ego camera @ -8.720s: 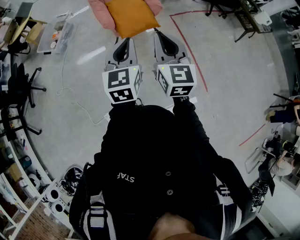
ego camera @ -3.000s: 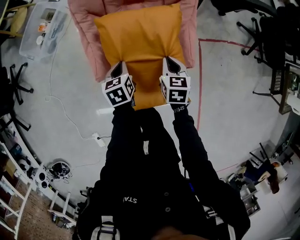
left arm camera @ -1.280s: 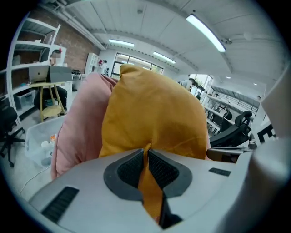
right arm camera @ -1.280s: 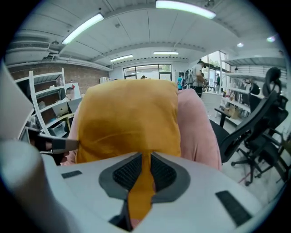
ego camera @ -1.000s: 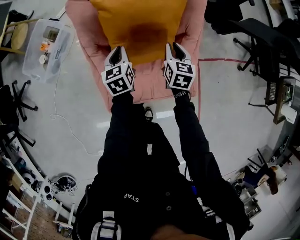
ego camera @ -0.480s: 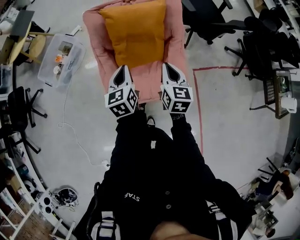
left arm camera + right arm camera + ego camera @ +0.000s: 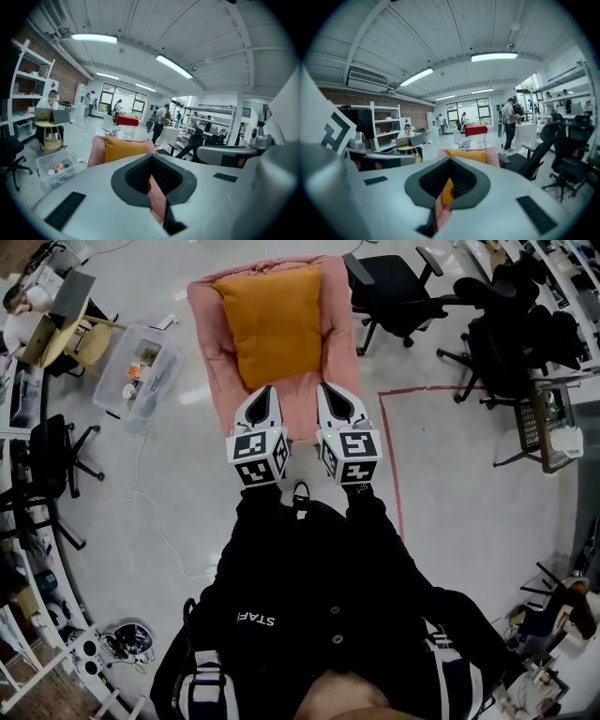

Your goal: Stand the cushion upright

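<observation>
Orange square fabric cushion (image 7: pixel 275 322) sits on the pink padded low lounge chair (image 7: pixel 208 324), which is on the grey floor (image 7: pixel 450 521). Cushion is at the back edge of the seat and centred between the chair's two side edges. Left gripper view shows it standing upright against the pink backrest, top edge about level with the top of the backrest. Near part of the seat is bare pink. Left gripper (image 7: pixel 265 392): jaws together, nothing between them, just pink chair visible through the slit. Right gripper (image 7: pixel 328 388): jaws together too, nothing gripped, with pink and orange background visible past the slit. Both grippers are side by side in the air over the near edge of the chair, tips pointing at the cushion and clear of it, no contact. Person holding them wears a black jacket (image 7: pixel 319 596). Clear plastic storage box (image 7: pixel 141 371) is on the floor just left of the chair. Black office chair (image 7: pixel 394 287) stands off its far right corner. Red tape line (image 7: pixel 392 465) runs along the floor to its right, and a white cable (image 7: pixel 150 512) trails on the left.
</observation>
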### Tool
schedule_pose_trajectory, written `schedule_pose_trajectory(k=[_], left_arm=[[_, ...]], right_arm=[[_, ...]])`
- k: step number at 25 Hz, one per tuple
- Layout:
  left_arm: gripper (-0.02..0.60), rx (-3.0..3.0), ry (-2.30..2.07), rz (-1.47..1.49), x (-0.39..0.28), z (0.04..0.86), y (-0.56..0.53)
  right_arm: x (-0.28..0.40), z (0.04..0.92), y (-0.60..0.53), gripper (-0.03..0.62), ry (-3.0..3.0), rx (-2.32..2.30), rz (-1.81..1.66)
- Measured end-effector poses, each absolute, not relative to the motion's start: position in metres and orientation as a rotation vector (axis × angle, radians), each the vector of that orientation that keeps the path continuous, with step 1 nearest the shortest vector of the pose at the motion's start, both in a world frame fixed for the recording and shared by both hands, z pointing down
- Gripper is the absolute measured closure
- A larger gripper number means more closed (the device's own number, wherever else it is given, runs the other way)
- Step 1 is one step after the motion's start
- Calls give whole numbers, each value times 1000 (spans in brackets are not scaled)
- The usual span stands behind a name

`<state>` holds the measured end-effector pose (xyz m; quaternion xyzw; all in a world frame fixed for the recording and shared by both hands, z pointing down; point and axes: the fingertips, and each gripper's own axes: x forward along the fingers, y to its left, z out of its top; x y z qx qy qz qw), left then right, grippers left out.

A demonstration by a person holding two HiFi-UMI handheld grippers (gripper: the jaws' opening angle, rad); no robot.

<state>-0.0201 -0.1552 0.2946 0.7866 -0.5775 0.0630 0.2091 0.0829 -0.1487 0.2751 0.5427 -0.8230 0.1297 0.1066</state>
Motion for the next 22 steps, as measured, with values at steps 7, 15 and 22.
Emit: schedule_pose_trajectory(k=[7, 15, 22], left_arm=[[580, 2305, -1653, 123, -30, 239, -146], [580, 2395, -1630, 97, -22, 215, -146], [580, 2441, -1633, 83, -22, 202, -151]], right_arm=[[66, 226, -135, 580, -2478, 1644, 250], [52, 191, -130, 580, -2518, 1679, 118], [57, 177, -134, 580, -2511, 1718, 62]])
